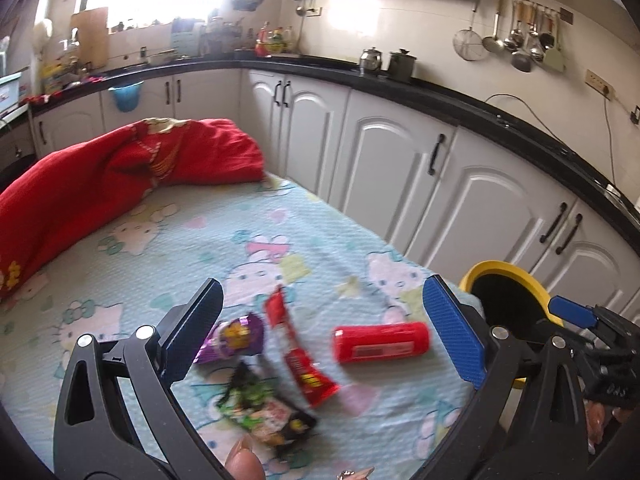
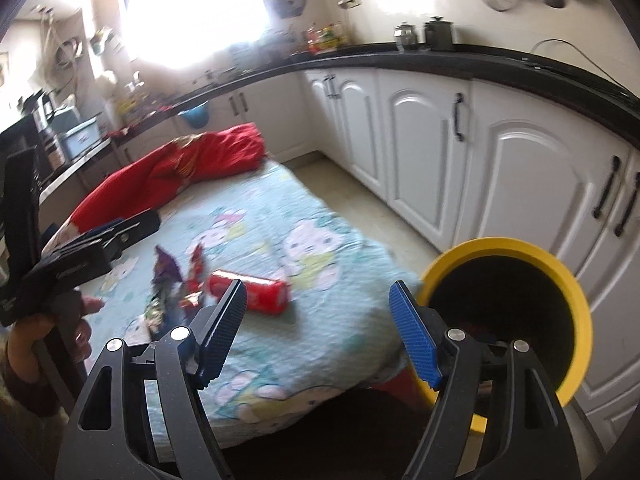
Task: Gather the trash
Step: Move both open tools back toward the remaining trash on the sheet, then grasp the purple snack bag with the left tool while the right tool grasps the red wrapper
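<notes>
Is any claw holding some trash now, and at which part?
No. The left claw and right claw are both open, with nothing between their fingers.

Open left tongs (image 1: 320,316) above red can (image 1: 382,342), wrappers (image 1: 264,368)

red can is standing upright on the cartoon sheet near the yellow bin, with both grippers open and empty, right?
Not quite: the red can lies on its side, as the left wrist view shows. It is on the cartoon sheet near the yellow bin, and both grippers are open and empty.
</notes>
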`<state>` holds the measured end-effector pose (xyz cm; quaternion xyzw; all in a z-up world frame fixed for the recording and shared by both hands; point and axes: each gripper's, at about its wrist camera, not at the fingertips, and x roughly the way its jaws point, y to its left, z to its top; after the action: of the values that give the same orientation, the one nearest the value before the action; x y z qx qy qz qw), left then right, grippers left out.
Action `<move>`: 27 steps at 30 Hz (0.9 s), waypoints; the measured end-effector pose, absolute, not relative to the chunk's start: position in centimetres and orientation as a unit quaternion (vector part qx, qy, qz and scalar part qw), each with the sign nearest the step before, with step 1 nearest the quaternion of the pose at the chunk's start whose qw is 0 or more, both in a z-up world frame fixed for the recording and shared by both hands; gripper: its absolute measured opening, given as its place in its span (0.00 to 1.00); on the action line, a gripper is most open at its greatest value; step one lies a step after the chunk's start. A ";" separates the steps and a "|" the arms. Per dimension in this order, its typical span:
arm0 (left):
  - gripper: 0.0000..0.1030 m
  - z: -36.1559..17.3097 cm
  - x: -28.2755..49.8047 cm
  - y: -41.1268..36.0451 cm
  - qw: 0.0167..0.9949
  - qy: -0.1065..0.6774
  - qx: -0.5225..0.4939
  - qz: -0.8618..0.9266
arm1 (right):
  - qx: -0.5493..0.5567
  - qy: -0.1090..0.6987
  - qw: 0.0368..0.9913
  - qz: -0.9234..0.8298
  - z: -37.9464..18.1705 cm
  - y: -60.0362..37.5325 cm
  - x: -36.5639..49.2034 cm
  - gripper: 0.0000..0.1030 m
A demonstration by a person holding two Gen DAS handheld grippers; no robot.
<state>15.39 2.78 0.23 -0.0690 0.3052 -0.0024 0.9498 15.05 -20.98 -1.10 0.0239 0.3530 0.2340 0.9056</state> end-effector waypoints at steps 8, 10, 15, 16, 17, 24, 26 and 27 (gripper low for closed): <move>0.89 -0.9 14.9 5.7 0.946 0.317 -0.062 0.023 | 0.003 0.365 0.891 0.271 -2.2 -16.4 14.5 0.69; 0.89 -1.2 14.8 6.4 0.944 0.321 -0.062 0.028 | -0.002 0.369 0.886 0.280 -2.5 -15.2 14.6 0.69; 0.89 -2.0 14.8 8.7 0.939 0.333 -0.074 0.038 | -0.007 0.384 0.874 0.299 -3.6 -12.5 14.9 0.68; 0.89 -2.1 14.7 9.0 0.938 0.335 -0.078 0.038 | -0.008 0.386 0.872 0.302 -3.7 -12.0 15.1 0.67; 0.89 -2.3 14.8 9.4 0.937 0.338 -0.083 0.036 | -0.010 0.388 0.870 0.305 -3.9 -11.6 15.2 0.65; 0.82 -3.2 15.3 10.9 0.929 0.360 -0.091 0.009 | -0.009 0.415 0.850 0.325 -5.9 -8.1 16.4 0.45; 0.79 -3.7 15.6 11.1 0.925 0.369 -0.095 -0.003 | -0.009 0.423 0.843 0.331 -6.5 -7.2 16.7 0.42; 0.78 -3.9 15.8 11.1 0.923 0.373 -0.095 -0.008 | -0.012 0.426 0.842 0.330 -6.8 -6.8 16.8 0.40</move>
<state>15.81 11.10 -3.90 -0.0950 0.3730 -0.0079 0.9229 16.84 -6.81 -6.80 -0.0121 0.4261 0.3304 0.8421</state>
